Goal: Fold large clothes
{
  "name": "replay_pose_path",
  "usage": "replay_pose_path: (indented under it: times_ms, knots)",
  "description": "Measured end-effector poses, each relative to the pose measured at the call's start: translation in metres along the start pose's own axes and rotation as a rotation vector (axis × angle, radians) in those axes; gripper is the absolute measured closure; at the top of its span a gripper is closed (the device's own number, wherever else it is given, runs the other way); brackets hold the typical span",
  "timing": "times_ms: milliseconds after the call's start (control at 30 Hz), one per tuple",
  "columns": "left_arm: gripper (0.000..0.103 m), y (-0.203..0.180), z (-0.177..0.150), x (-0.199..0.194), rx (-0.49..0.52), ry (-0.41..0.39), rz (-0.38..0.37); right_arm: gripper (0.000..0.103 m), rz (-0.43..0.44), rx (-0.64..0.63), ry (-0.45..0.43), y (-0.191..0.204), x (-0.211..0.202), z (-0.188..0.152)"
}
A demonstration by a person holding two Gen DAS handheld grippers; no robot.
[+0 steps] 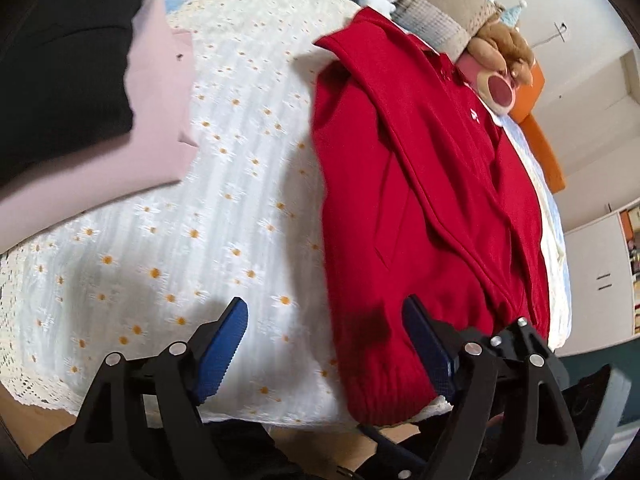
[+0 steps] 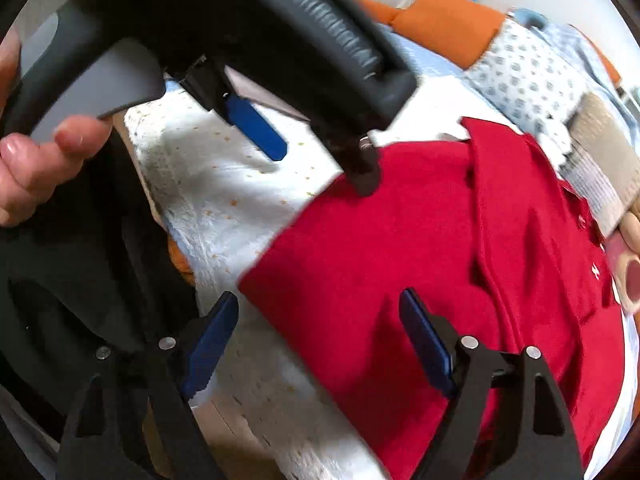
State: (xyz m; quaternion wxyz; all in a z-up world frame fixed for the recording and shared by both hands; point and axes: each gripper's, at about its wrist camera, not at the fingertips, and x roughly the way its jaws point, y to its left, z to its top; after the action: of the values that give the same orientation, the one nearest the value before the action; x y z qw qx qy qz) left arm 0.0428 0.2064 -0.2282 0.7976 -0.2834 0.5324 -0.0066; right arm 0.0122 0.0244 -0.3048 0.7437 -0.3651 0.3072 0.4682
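A red sweater (image 1: 420, 200) lies on the white daisy bedspread (image 1: 200, 220), its sides folded inward into a long strip. Its hem (image 1: 384, 392) is at the near bed edge and its collar is at the far end. My left gripper (image 1: 324, 312) is open and empty, hovering over the hem's left corner. My right gripper (image 2: 320, 304) is open and empty above the sweater's (image 2: 400, 260) lower edge. The left gripper also shows in the right wrist view (image 2: 316, 160), held by a hand (image 2: 40, 160) above the cloth.
A stack of folded black (image 1: 60, 80) and pink (image 1: 152, 120) clothes lies at the left of the bed. Plush toys (image 1: 500, 60) and pillows (image 1: 436, 12) crowd the head end. Orange cushions (image 2: 448, 24) sit beyond. A white wardrobe (image 1: 600, 272) stands at the right.
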Motion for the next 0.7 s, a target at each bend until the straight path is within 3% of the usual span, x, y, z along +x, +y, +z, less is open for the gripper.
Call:
replay_pose_path:
  times_ms: [133,200,333,467,500,600,700]
  knots:
    - [0.022,0.018,-0.002,-0.002,-0.037,-0.006,-0.013,0.031,-0.003,0.001,0.011,0.0,0.008,0.004]
    - [0.022,0.018,-0.003,-0.005,-0.027,-0.016,-0.023,0.031,0.042,0.039,0.021,-0.009,0.001,0.003]
    - [0.021,-0.015,-0.001,-0.014,0.079,-0.036,-0.056,0.03,0.138,0.308,-0.04,-0.061,-0.05,-0.033]
    - [0.016,-0.088,0.027,-0.019,0.253,-0.061,-0.068,0.026,0.09,0.643,-0.128,-0.127,-0.113,-0.096]
    - [0.015,-0.107,0.034,-0.019,0.294,-0.065,-0.073,0.02,0.038,0.74,-0.154,-0.146,-0.133,-0.123]
    - [0.012,-0.183,0.056,-0.014,0.438,-0.077,-0.072,0.019,-0.086,0.929,-0.201,-0.177,-0.172,-0.187]
    - [0.011,-0.269,0.082,0.012,0.533,-0.031,-0.095,0.017,-0.152,1.099,-0.223,-0.201,-0.193,-0.248]
